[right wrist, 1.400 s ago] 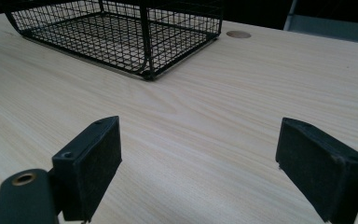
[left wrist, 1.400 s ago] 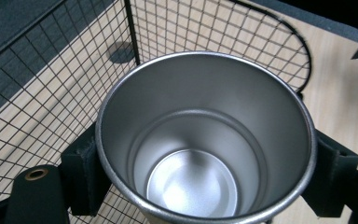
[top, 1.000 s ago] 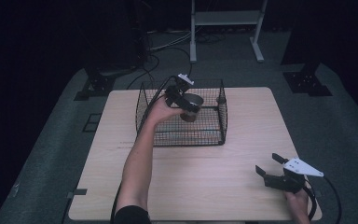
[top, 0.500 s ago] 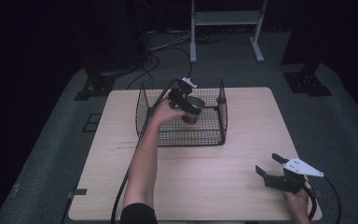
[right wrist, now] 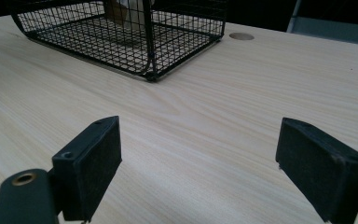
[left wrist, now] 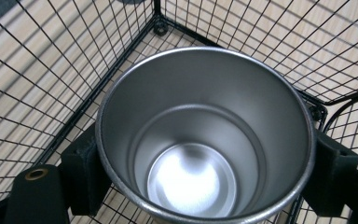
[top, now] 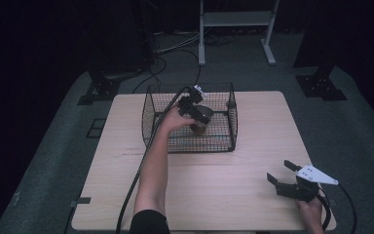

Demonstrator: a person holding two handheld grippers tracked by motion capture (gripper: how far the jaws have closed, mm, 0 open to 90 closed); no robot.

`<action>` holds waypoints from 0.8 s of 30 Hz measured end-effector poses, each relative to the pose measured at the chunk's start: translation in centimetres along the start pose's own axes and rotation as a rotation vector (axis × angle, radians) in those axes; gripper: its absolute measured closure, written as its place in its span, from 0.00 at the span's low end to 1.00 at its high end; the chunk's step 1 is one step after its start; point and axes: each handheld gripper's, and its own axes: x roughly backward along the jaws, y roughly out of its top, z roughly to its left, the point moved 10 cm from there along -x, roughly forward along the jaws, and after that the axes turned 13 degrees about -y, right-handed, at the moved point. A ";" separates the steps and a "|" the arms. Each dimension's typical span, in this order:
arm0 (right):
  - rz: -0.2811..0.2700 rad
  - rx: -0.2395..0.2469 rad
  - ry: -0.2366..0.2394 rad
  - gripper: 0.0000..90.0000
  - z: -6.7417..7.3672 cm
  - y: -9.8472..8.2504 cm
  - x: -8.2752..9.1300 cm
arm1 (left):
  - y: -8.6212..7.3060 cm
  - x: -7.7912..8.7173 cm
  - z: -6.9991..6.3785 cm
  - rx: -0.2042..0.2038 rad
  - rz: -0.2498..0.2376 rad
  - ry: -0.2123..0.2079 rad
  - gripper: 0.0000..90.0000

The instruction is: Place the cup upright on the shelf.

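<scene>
Nearest the person, the right gripper (top: 283,176) rests low over the front right corner of the wooden surface (top: 214,185), its fingers (right wrist: 91,163) spread wide with nothing but bare wood between them. It takes no part in the work at present.

Farther back, the left gripper (top: 195,108) reaches over the near wall of the wire basket (top: 233,122), which sits at the back middle of the surface. Its fingers (left wrist: 81,172) press on opposite sides of a steel cup (left wrist: 205,140), held upright with its mouth up and empty inside. The cup is already within the basket walls, close above the mesh floor, near a corner.

The carry looks all but done. What seems left is setting the cup down, letting go and lifting the hand clear.
</scene>
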 end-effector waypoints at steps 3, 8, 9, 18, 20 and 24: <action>0.000 0.000 0.001 0.15 0.0 0.0 0.0 | -0.2 -0.3 0.1 0.000 0.008 0.000 0.19; -0.003 0.004 0.000 0.15 0.0 0.0 0.0 | -0.9 -0.9 0.2 0.006 0.045 -0.002 0.19; -0.003 0.005 0.000 0.15 0.0 0.0 0.0 | -1.0 -1.0 0.2 0.010 0.049 -0.005 0.19; -0.004 0.004 -0.002 0.15 0.0 0.0 0.0 | -2.0 -0.5 0.2 0.007 0.088 -0.010 0.19; -0.003 0.007 -0.002 0.15 0.0 0.0 0.0 | -2.4 -0.4 0.2 0.005 0.103 -0.010 0.19; -0.003 0.008 -0.002 0.15 0.0 0.0 0.0 | -2.9 -0.2 0.0 -0.012 0.110 0.005 0.19</action>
